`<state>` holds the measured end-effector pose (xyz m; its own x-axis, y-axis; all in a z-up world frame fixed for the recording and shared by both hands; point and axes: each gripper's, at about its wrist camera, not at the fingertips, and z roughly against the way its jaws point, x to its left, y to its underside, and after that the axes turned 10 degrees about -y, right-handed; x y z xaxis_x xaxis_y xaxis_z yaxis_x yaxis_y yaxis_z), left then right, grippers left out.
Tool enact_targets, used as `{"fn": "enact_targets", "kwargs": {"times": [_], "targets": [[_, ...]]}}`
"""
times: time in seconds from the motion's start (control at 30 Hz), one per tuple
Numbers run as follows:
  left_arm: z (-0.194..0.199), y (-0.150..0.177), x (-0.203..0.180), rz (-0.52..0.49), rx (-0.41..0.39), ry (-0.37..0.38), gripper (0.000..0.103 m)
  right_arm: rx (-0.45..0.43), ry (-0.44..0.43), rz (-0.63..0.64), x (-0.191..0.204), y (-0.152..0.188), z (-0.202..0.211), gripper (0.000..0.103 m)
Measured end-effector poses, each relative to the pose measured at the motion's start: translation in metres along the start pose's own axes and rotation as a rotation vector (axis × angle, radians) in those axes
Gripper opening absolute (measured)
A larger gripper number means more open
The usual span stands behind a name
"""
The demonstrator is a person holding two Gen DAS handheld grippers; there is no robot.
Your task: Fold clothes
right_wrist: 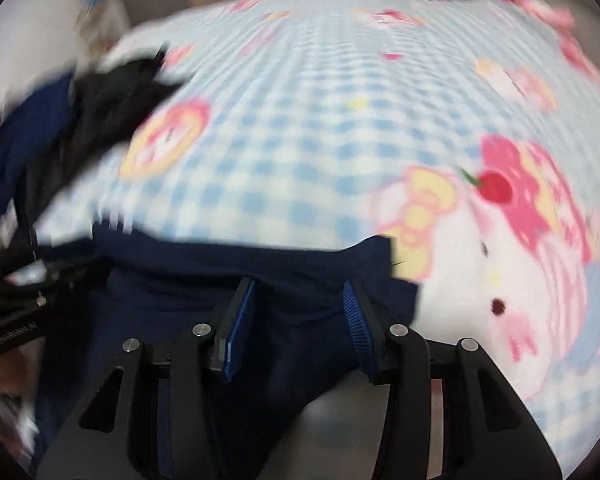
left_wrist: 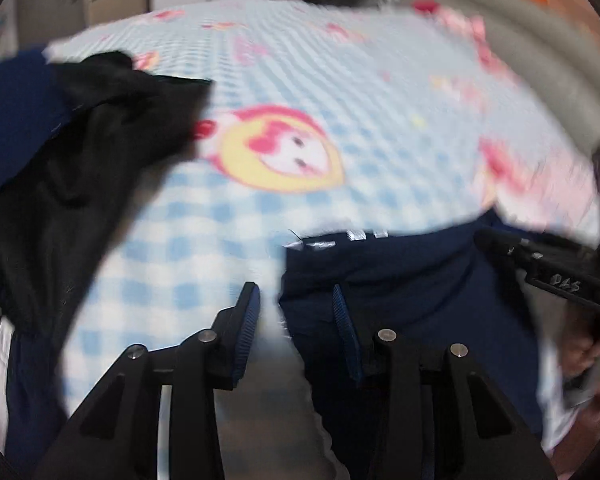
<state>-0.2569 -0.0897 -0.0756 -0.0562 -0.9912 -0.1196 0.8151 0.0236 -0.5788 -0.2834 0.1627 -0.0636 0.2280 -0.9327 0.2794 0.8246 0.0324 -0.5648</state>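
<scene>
A dark navy blue fabric garment [right_wrist: 260,280] lies at the near edge of a bed covered by a light blue and white checked sheet with pink cartoon cat prints [left_wrist: 340,92]. Its far edge runs roughly side to side across both views, so its long axis appears to lie crosswise to the grippers; blur hides which end is which.

In the right wrist view the right gripper [right_wrist: 298,320] has the navy cloth bunched between its blue ribbed pads, but the jaws stand apart and I cannot tell whether they pinch the fabric. In the left wrist view the left gripper [left_wrist: 296,320] straddles the garment's left edge: the right pad lies over the cloth, the left pad over bare sheet. Whether it grips is also unclear.

A strip of white markings [left_wrist: 340,238] shows along the garment's far edge, too smeared to read. A second heap of black and navy clothes [left_wrist: 80,152] lies well apart at the left. The right gripper's body bears raised letters, perhaps "DAS" [left_wrist: 564,278].
</scene>
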Motion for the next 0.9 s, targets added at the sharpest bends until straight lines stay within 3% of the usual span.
{"fn": "enact_targets", "kwargs": {"times": [0.07,0.1,0.17,0.23,0.27,0.33,0.47,0.57,0.67,0.77,0.9], "targets": [[0.009,0.003,0.006,0.034,-0.033,0.092,0.041,-0.033,-0.046,-0.029,-0.005,-0.002,0.010,0.045],[0.009,0.003,0.004,0.022,-0.036,0.103,0.041,-0.040,-0.076,-0.031,-0.003,-0.003,0.013,0.045],[-0.004,0.000,-0.012,-0.087,0.000,0.014,0.042,-0.029,-0.112,0.027,0.014,-0.003,0.010,0.047],[-0.016,-0.003,-0.028,-0.196,0.035,-0.075,0.043,0.032,-0.063,0.150,0.036,-0.002,-0.007,0.048],[-0.019,-0.006,-0.032,-0.220,0.052,-0.105,0.044,0.080,0.010,0.201,0.043,-0.003,-0.022,0.047],[-0.008,-0.013,-0.024,-0.169,0.067,-0.105,0.044,0.110,0.093,0.175,0.046,-0.007,-0.025,0.043],[0.048,0.005,-0.018,-0.121,0.029,0.029,0.045,-0.038,-0.009,0.135,0.066,-0.005,0.036,0.044],[0.070,0.041,-0.022,-0.142,0.055,0.014,0.045,0.011,-0.090,0.145,0.075,0.029,0.054,0.050],[0.072,0.078,-0.026,-0.127,0.115,0.009,0.045,0.068,-0.069,0.160,0.078,0.067,0.045,0.050],[0.061,0.100,-0.026,-0.158,0.157,-0.106,0.047,0.124,-0.038,0.175,0.081,0.106,0.034,0.050],[0.091,0.102,-0.007,-0.042,0.108,-0.082,0.045,0.047,0.004,0.238,0.081,0.123,0.066,0.049]]}}
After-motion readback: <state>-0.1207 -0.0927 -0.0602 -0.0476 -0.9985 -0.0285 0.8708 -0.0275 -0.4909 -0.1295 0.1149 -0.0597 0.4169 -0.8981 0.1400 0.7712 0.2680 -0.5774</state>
